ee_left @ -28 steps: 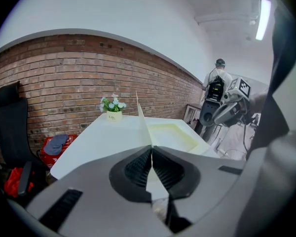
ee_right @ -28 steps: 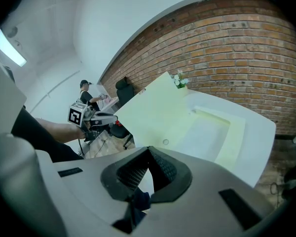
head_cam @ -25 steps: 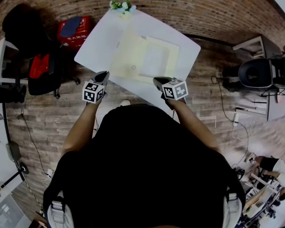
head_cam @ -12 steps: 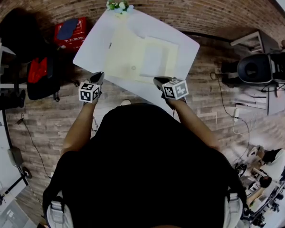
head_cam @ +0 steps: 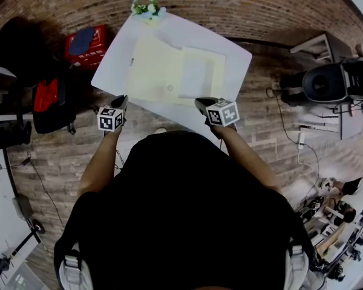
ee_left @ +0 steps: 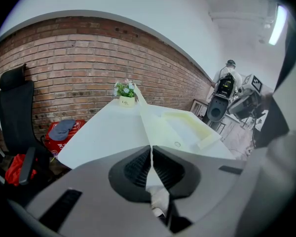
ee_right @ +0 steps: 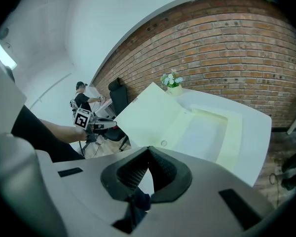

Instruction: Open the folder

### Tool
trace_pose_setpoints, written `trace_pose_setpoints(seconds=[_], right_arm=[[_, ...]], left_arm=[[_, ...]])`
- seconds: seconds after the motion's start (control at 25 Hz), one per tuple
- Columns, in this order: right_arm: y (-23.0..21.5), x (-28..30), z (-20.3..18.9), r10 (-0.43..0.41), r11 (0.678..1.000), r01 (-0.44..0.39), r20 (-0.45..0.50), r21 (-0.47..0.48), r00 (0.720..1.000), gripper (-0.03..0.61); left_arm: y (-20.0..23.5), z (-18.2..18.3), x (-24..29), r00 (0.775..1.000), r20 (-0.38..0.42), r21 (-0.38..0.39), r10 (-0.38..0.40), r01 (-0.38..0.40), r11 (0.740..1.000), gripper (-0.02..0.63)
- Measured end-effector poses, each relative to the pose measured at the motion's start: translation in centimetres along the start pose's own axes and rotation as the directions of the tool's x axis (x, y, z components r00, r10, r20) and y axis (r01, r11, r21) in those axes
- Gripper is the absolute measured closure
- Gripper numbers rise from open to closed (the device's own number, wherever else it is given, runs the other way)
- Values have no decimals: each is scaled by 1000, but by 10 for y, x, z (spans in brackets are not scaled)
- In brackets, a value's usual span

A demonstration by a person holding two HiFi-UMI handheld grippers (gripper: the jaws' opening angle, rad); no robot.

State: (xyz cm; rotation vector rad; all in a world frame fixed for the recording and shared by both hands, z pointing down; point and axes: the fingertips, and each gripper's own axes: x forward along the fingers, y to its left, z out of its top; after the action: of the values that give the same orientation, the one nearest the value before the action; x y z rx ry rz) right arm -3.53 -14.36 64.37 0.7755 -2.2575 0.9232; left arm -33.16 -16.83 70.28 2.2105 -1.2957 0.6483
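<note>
A pale yellow folder (head_cam: 196, 74) lies on the white table (head_cam: 112, 68). Its cover (head_cam: 154, 71) is swung out to the left. In the left gripper view that cover (ee_left: 144, 122) shows edge-on and runs straight into my left gripper (ee_left: 151, 148), which is shut on its near corner. From above, the left gripper (head_cam: 119, 100) sits at the table's near left edge. My right gripper (head_cam: 199, 103) is at the folder's near edge. Its jaws (ee_right: 148, 148) are closed there, with pale sheet between the pads. In the right gripper view the raised cover (ee_right: 148, 115) leans toward the left gripper (ee_right: 108, 126).
A small potted plant (head_cam: 146, 8) stands at the table's far corner. A red bag (head_cam: 85, 41) and a black chair (head_cam: 18, 38) are on the brick floor to the left. Black equipment (head_cam: 327, 86) and desks stand to the right.
My left gripper has moved left and lower along the table's near edge. The cover has swung further left and shows wider from above. The right gripper has kept still.
</note>
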Motion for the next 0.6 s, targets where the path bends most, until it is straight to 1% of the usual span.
trace_pose_setpoints(seconds=[0.28, 0.4, 0.6], right_arm=[[6, 5, 1, -9, 1000, 8, 22, 30, 1000, 555], [4, 4, 3, -26, 999, 25, 28, 36, 999, 555], [6, 8, 4, -32, 998, 30, 36, 57, 999, 555]], left_arm=[[17, -15, 6, 999, -33, -23, -8, 7, 1000, 592], [21, -20, 8, 999, -48, -26, -16, 15, 1000, 591], [32, -28, 15, 997, -73, -28, -27, 25, 999, 589]])
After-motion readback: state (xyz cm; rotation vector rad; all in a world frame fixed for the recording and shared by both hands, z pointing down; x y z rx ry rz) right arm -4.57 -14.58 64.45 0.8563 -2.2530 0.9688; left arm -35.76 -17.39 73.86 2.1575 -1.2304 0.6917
